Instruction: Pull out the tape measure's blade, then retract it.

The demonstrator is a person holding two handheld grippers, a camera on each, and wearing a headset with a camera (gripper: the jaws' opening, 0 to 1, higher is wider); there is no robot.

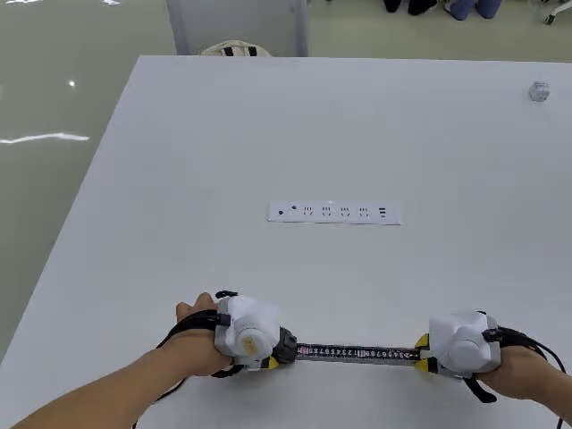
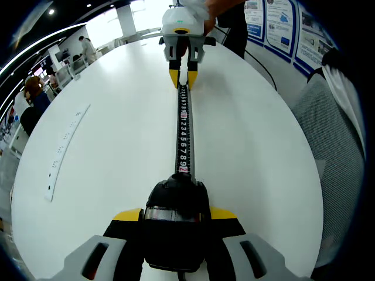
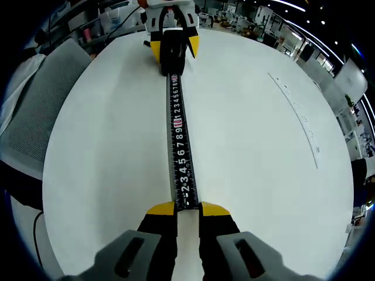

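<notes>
Between the closed jaws of the left gripper (image 2: pixel 176 214), the black tape measure case (image 2: pixel 176 234) is clamped; its blade (image 3: pixel 177 140) is stretched flat along the near side of the white table (image 1: pixel 357 134), with the tip pinched by the right gripper (image 3: pixel 187 209). A power strip (image 1: pixel 334 213) is seen farther back.

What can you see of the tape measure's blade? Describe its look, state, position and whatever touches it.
The blade is a narrow black strip printed with white numerals and a few red ones. It is pulled out straight and runs flat along the white table; whether it rests on it is unclear. One end runs into the black case, held in the left gripper; the right gripper pinches its tip between yellow-tipped jaws.
</notes>
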